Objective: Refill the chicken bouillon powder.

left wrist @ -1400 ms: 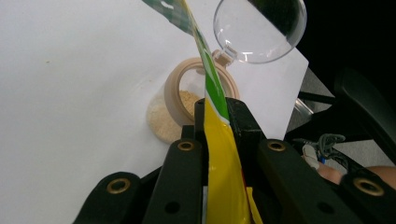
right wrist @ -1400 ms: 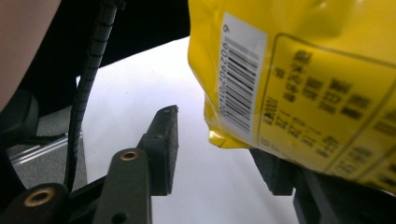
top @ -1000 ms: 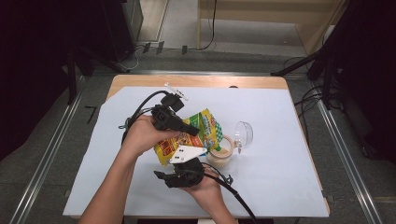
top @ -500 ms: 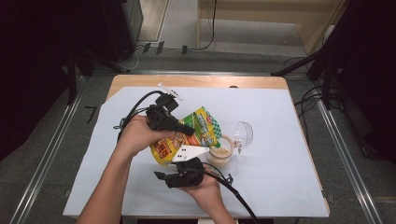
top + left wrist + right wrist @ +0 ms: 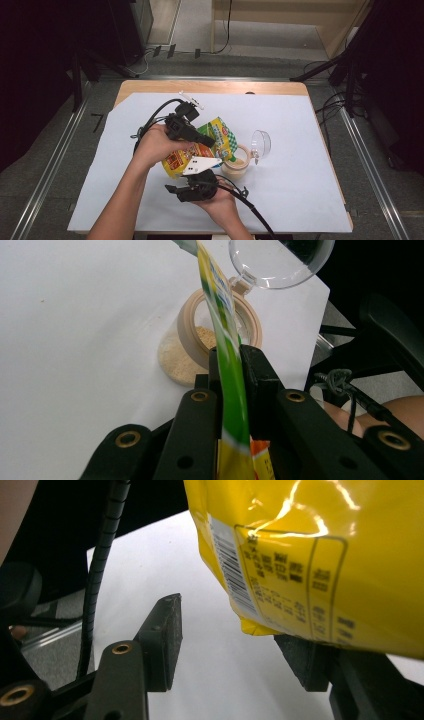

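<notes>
The left gripper [image 5: 231, 365] clamps the snack pouch [image 5: 225, 340] above the open jar [image 5: 200, 347]. The right gripper [image 5: 227, 640] stands open, its far jaw seemingly under the pouch's bottom corner.

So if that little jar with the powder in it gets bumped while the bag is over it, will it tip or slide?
The jar looks squat and wide-mouthed, so it probably slides on the white sheet rather than tipping. It seems only partly filled with powder, so likely light and easy to shove. Its clear hinged lid hangs open off one side, which may pull it off balance slightly.
</notes>
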Action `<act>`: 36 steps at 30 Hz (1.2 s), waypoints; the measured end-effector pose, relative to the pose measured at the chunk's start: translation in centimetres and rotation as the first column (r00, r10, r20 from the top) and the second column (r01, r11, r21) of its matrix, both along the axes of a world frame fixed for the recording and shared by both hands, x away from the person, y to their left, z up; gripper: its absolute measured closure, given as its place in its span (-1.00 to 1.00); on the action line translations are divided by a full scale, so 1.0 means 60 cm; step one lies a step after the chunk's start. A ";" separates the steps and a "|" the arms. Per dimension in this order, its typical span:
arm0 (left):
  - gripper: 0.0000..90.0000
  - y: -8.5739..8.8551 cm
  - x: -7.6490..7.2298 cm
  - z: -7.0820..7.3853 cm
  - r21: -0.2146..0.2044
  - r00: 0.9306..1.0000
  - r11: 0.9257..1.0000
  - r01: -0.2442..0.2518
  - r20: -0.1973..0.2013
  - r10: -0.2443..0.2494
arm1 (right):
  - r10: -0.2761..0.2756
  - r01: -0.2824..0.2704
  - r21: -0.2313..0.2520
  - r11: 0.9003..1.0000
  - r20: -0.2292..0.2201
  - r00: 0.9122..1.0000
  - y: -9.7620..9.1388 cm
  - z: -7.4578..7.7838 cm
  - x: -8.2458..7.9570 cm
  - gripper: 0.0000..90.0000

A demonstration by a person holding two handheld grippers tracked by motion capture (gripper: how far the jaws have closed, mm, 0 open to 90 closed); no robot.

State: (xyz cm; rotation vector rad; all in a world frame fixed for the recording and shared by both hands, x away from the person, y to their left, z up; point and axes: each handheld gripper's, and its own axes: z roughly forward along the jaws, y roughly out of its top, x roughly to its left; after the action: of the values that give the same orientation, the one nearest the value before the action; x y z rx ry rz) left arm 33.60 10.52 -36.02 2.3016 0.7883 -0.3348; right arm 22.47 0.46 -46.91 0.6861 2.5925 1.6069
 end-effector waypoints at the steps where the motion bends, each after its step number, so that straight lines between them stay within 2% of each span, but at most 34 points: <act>1: 0.89 0.000 0.001 -0.001 -0.001 1.000 1.000 0.000 0.002 0.000 | -0.004 0.004 -0.008 1.000 0.005 1.000 0.001 -0.001 0.000 0.03; 3: 0.90 0.000 0.001 -0.001 -0.005 1.000 1.000 0.006 0.002 -0.006 | -0.011 0.011 -0.014 1.000 0.005 1.000 0.001 -0.002 0.000 0.03; 15: 0.96 0.016 -0.002 0.006 -0.044 0.999 0.998 0.034 0.009 -0.033 | -0.022 0.022 0.015 1.000 -0.019 1.000 -0.001 -0.005 0.001 -0.02; 25: 0.97 0.037 -0.008 0.016 -0.073 0.999 0.996 0.047 0.011 -0.046 | -0.038 0.038 -0.005 0.999 -0.008 0.999 -0.004 -0.006 0.000 -0.04; 30: 0.97 0.056 -0.010 0.023 -0.120 0.999 0.992 0.050 0.003 -0.050 | -0.050 0.050 -0.002 0.999 -0.004 0.999 -0.007 -0.004 0.001 -0.05; 33: 0.98 0.071 -0.008 0.026 -0.161 0.999 0.986 0.047 -0.008 -0.049 | -0.065 0.065 0.009 0.998 0.000 0.998 -0.012 -0.002 0.002 -0.06; 36: 0.99 0.083 -0.008 0.028 -0.182 0.999 0.983 0.039 -0.012 -0.042 | -0.074 0.073 0.029 0.997 0.009 0.997 -0.017 0.002 0.004 -0.07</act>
State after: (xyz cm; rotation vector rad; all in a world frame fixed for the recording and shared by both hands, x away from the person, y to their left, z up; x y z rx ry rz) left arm 33.14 15.49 -34.32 2.1484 0.6900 -0.4264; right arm 22.68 -0.56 -46.78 0.7630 2.5104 1.6249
